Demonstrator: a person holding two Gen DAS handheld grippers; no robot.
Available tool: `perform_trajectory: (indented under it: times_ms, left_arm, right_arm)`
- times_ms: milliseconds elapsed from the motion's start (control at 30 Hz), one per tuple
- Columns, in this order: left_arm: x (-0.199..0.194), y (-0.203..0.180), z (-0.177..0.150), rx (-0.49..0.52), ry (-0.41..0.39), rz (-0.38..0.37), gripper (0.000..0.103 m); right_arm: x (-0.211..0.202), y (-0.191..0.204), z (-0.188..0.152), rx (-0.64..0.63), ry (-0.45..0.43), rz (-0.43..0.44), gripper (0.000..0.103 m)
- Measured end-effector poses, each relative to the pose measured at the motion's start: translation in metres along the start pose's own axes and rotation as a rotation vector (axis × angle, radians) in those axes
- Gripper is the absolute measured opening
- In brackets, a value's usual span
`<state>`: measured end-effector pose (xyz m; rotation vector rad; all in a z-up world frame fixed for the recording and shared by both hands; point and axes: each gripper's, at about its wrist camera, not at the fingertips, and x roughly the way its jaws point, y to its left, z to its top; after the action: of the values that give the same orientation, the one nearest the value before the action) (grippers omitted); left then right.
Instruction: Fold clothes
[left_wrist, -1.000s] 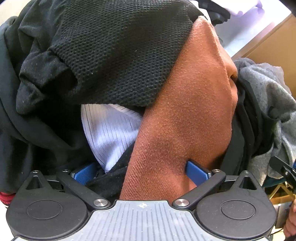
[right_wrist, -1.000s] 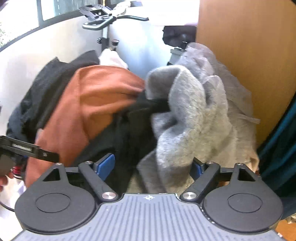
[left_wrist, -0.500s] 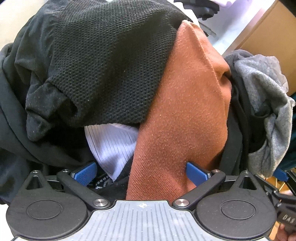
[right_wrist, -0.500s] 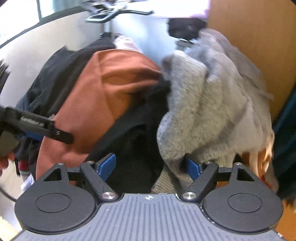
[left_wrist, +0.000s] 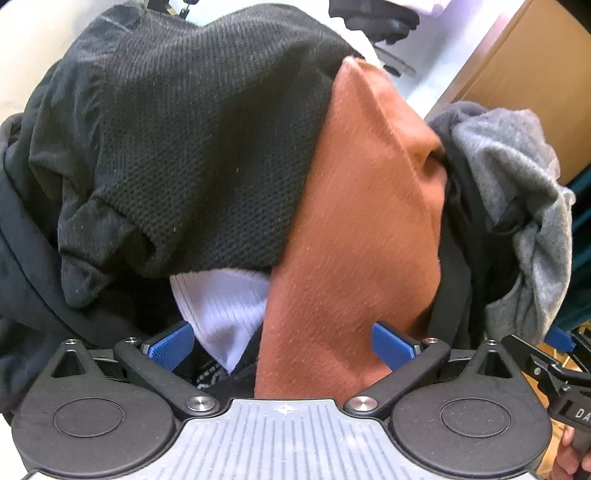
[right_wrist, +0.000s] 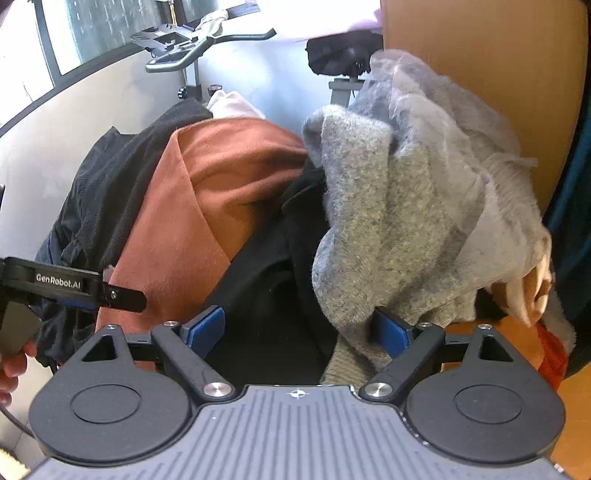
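A: Item one, left tongs?
B: Jaws standing wide apart, blue pads showing on either side. The rust-orange garment and a white ribbed garment are lying between them, but the pads are not closing on either.

A: Item two, right tongs?
B: Also gaping wide. A black garment is sitting in the gap, and the grey knit sweater is draping over the right-hand pad; nothing is being pinched.

A: Around them?
B: The clothes are all heaping in one pile. Only the left view is showing the black mesh garment overlapping the orange one and the white ribbing beneath it. Only the right view is showing the exercise bike behind the pile, the wooden panel beside the grey knit, and the left tongs' arm reaching in from the side.
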<state>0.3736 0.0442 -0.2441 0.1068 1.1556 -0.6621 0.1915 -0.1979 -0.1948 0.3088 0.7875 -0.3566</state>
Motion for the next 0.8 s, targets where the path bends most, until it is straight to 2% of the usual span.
perform_trajectory:
  times_ms: [200, 333, 467, 567, 733, 800]
  left_arm:
    - [-0.013, -0.008, 0.008, 0.019, -0.054, -0.015, 0.102]
    - [-0.015, -0.021, 0.014, 0.049, -0.078, 0.012, 0.102]
    - [-0.014, -0.025, 0.020, 0.006, -0.083, 0.058, 0.102]
    - [-0.016, -0.029, 0.026, -0.014, -0.103, 0.056, 0.102]
    - [-0.026, -0.024, 0.035, -0.016, -0.153, 0.096, 0.102]
    - [-0.031, -0.017, 0.037, -0.040, -0.163, 0.110, 0.102]
  right_arm:
    - [-0.004, -0.010, 0.007, 0.038, 0.000, -0.035, 0.082]
    - [-0.016, -0.015, 0.018, 0.039, -0.073, -0.071, 0.082]
    - [-0.028, -0.033, 0.030, 0.071, -0.155, -0.155, 0.083]
    - [-0.025, -0.054, 0.036, 0.132, -0.148, -0.194, 0.083]
    - [-0.009, -0.053, 0.036, 0.097, -0.119, -0.155, 0.082]
    - [-0.003, -0.045, 0.033, 0.084, -0.108, -0.132, 0.064]
